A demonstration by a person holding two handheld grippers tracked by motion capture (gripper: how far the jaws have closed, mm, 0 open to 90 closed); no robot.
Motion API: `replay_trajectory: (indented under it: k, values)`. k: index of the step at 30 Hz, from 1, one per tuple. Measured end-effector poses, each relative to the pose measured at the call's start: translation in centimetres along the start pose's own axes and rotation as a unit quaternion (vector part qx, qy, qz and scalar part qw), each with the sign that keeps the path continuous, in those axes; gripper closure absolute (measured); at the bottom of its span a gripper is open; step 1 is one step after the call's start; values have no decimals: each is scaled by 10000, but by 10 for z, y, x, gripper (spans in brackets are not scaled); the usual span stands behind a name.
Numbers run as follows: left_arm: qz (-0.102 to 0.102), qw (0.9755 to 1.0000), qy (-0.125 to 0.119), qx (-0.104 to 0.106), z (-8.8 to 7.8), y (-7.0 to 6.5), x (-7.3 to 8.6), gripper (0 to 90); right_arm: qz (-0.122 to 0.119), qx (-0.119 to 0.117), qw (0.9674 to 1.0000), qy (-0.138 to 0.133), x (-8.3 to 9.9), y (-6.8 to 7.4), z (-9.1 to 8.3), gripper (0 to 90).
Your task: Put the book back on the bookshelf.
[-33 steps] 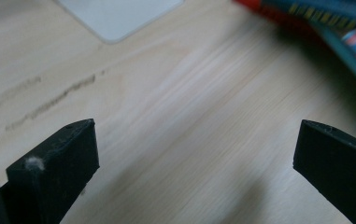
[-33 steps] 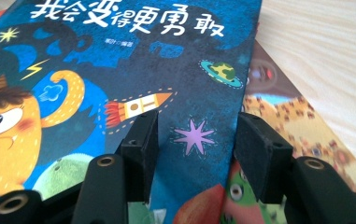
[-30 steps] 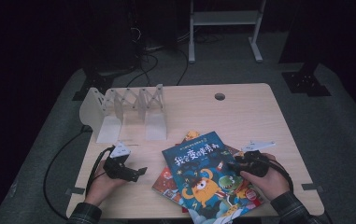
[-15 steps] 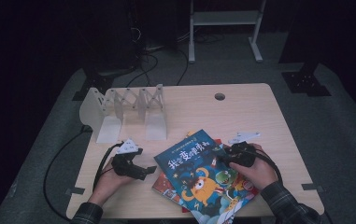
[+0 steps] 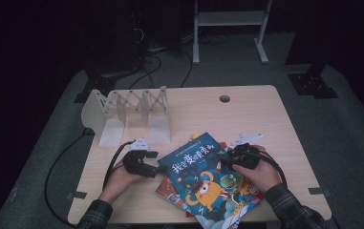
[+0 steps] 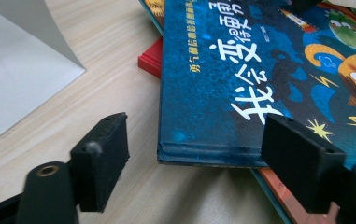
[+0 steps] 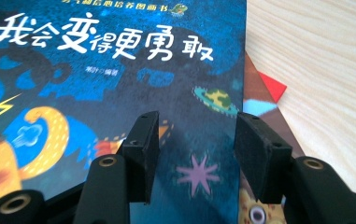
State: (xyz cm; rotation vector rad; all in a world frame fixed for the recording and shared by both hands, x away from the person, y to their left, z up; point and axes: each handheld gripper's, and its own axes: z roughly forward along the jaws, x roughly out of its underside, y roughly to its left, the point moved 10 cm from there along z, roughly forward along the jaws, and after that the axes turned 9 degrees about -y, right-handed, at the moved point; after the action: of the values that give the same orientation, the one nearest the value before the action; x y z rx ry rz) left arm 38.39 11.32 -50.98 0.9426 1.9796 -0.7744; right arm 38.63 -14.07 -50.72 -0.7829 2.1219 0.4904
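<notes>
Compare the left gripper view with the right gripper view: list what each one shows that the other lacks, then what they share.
Left gripper view alone: the white folding rack at upper left, the blue book's spine edge lying between the two black pads of the left gripper, which have just been closing and do not yet press on it, and the orange monster drawing.

Right gripper view alone: the green planet drawing, the purple star, and the right gripper over the cover, jaws apart.

Both: the blue book, red book corners beneath it, the wooden table.
</notes>
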Motion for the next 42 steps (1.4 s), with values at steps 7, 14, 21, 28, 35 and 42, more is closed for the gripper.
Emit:
replay_trajectory:
  k: [7,14,21,28,35,42]
  values:
    - [-62,9996,129,263,3,-6,3,328,147,51,9998,-118,14,-9,-24,482]
    - [-221,9993,232,212,2,-7,4,338,268,79,9995,-143,34,-15,-49,465]
    - [-236,9992,264,167,2,-8,4,339,393,164,9989,-201,53,-19,-76,461]
    - [-212,9993,248,168,0,-11,6,335,533,285,9978,-269,72,-23,-97,458]
    - [-209,9993,258,180,-1,-12,7,333,638,383,9969,-262,88,-26,-113,459]
    - [-219,9993,262,178,-1,-12,7,333,724,449,9961,-247,99,-27,-123,460]
